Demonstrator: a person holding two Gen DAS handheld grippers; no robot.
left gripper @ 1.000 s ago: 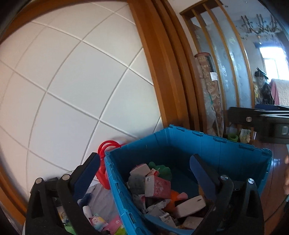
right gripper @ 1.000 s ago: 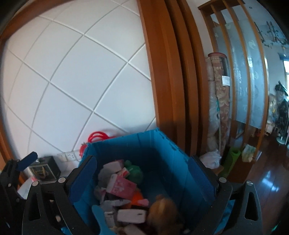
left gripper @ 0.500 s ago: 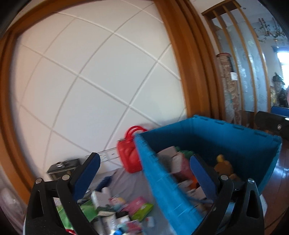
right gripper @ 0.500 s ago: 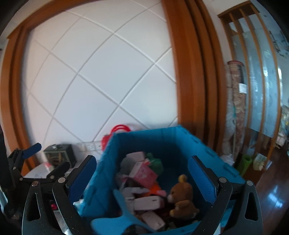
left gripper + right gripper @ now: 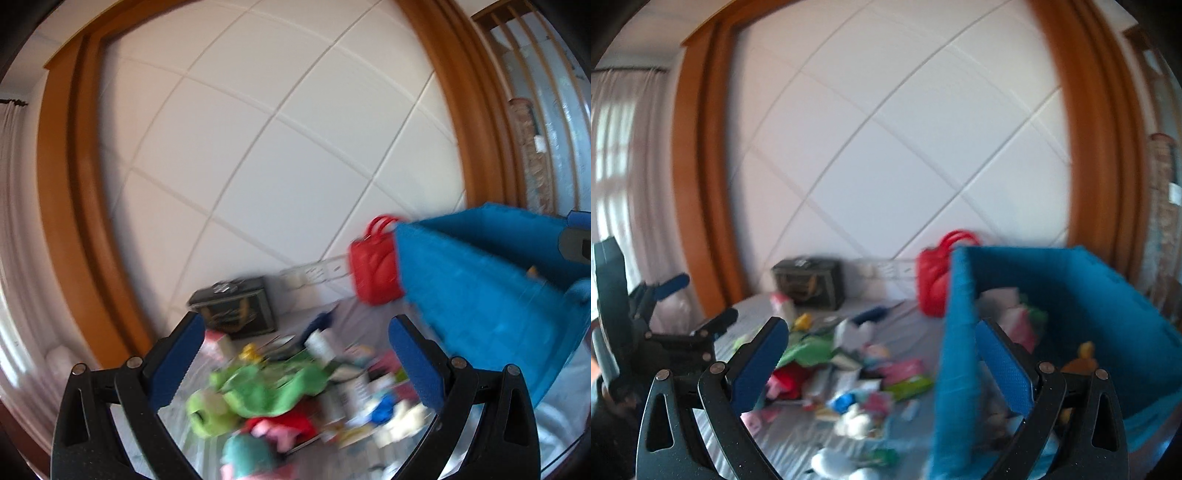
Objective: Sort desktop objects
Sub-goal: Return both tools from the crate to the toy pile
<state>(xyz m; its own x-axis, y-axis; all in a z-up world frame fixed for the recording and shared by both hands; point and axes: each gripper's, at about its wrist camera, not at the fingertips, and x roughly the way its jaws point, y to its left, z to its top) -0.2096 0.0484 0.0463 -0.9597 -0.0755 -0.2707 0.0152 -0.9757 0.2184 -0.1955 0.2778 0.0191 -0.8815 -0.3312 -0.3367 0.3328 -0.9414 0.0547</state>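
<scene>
- Desktop clutter (image 5: pixel 295 384) is seen spread over the grey-covered table (image 5: pixel 916 332), left of the blue bin (image 5: pixel 1082 314); frames are motion-blurred, so most items can't be named.
- A green plush toy (image 5: pixel 258 391), a red item (image 5: pixel 280 424) and small packets can be picked out in the pile.
- Inside the bin, boxes and a brown teddy bear (image 5: pixel 1080 360) are visible, so sorting is judged partly done.
- A large share is left on the table; the bulk of the work is judged outstanding.
- Left gripper (image 5: pixel 295 363): jaws spread, nothing held, aimed over the pile.
- Right gripper (image 5: pixel 882 363): jaws spread, empty, straddling the bin's near wall.
- Behind: red handbag (image 5: pixel 375 267) beside the bin, dark box (image 5: pixel 236 306) against the white panelled wall (image 5: pixel 280 147).
</scene>
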